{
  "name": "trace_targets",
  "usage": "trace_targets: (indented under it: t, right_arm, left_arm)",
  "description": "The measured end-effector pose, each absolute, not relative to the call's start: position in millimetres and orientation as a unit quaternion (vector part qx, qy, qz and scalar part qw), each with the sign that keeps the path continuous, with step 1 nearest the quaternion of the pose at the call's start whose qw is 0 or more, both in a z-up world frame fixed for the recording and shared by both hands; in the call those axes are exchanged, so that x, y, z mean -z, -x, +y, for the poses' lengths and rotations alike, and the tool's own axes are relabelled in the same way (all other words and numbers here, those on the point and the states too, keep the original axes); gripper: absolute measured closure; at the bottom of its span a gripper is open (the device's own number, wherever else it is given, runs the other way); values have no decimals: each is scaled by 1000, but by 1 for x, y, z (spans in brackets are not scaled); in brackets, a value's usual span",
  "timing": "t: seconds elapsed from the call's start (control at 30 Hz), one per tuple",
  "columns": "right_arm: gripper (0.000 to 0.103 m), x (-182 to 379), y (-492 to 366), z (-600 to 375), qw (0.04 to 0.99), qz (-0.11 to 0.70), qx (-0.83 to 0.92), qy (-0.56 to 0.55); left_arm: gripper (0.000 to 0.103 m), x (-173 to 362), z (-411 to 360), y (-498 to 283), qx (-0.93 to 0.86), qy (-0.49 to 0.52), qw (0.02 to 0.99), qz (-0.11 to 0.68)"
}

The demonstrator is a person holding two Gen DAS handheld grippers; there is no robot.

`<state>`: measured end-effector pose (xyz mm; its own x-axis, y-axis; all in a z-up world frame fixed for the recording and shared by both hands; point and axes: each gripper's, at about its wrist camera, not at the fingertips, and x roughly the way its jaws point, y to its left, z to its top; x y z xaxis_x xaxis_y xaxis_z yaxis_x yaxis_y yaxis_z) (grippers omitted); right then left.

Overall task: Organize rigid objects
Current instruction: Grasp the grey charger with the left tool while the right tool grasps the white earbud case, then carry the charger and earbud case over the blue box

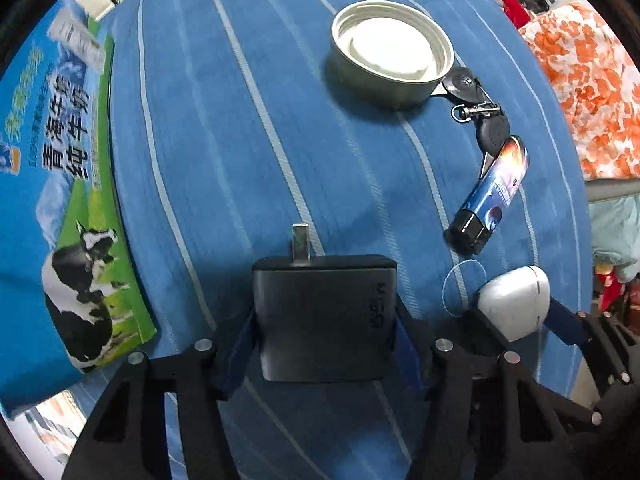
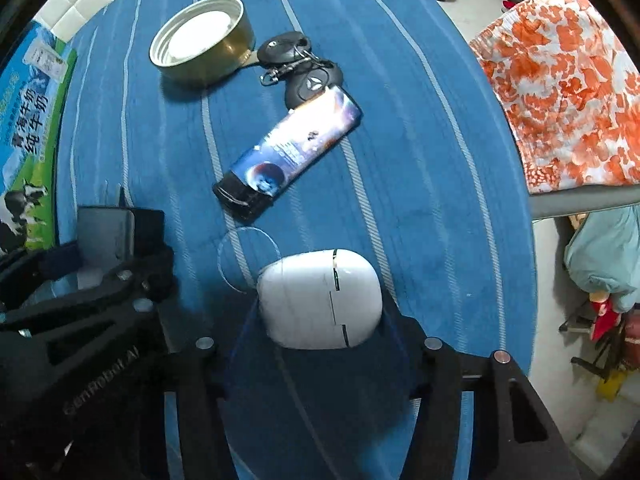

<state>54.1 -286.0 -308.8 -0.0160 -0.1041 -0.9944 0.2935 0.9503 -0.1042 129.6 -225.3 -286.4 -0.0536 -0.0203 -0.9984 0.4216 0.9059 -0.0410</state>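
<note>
Left gripper [image 1: 325,320]: matte black plastic frame with triangular cut-outs in each finger arm, round silver screw heads at the pivots, and blue pads [image 1: 242,344] lining the inner finger faces. Right gripper [image 2: 320,336]: the same black frame, silver screws and triangular cut-outs, with thin blue-edged pads. In the right wrist view, the left gripper's side bore pale embossed lettering, only partly legible.

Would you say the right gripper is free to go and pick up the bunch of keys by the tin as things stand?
Probably not yet: the right gripper is shut on the white case. The keys lie uncovered ahead, beyond the blue tube.
</note>
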Motion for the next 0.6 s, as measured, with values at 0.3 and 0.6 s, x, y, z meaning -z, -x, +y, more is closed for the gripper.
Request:
trace_targets:
  t: [0.3, 0.6]
  right_arm:
    - [44, 290, -39, -305, 704, 690, 158, -60]
    - [44, 227, -30, -290, 744, 650, 143, -61]
  left_arm:
    - [47, 274, -224, -117, 157, -130, 684, 700]
    - [47, 203, -227, -102, 191, -109, 722, 656]
